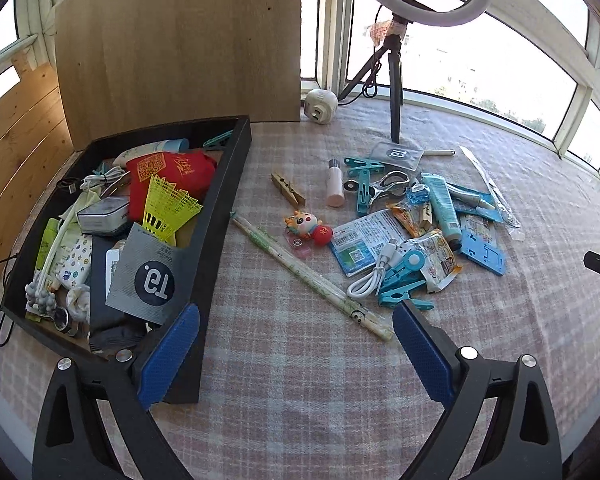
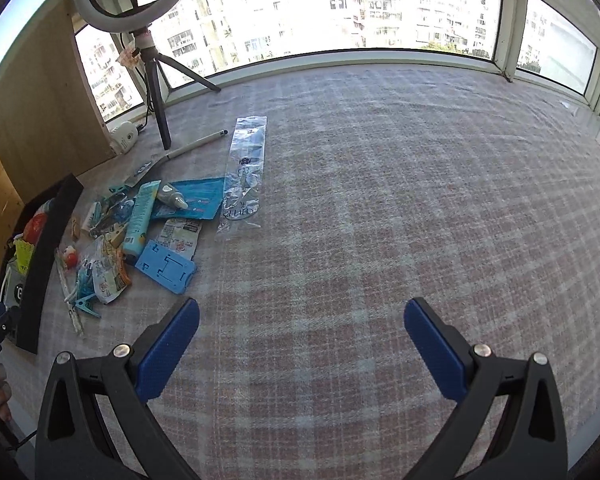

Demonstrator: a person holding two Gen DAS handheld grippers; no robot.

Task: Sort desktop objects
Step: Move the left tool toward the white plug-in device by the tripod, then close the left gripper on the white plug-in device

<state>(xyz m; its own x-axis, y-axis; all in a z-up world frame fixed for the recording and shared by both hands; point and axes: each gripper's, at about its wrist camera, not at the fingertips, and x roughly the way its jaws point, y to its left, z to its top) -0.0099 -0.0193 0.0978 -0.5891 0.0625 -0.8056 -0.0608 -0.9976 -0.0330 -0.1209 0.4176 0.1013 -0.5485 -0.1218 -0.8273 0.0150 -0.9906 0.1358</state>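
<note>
A black tray (image 1: 224,208) at the left holds several sorted items, among them a red pouch (image 1: 172,172), a yellow shuttlecock (image 1: 168,208) and a grey T9 packet (image 1: 148,276). Loose items lie in a pile on the plaid cloth: paper-wrapped chopsticks (image 1: 308,272), a dragon keychain (image 1: 308,228), a wooden clothespin (image 1: 288,190), blue clips (image 1: 404,284), a white cable (image 1: 374,268), a teal tube (image 1: 444,208) and a blue phone stand (image 1: 484,248). My left gripper (image 1: 296,344) is open and empty above the cloth beside the tray. My right gripper (image 2: 300,344) is open and empty, right of the pile (image 2: 140,232).
A ring light on a tripod (image 1: 396,92) and a small white device (image 1: 320,106) stand at the back by the windows. A wooden board (image 1: 180,48) rises behind the tray. A clear plastic sleeve (image 2: 244,176) lies right of the pile. Plaid cloth (image 2: 420,200) stretches right.
</note>
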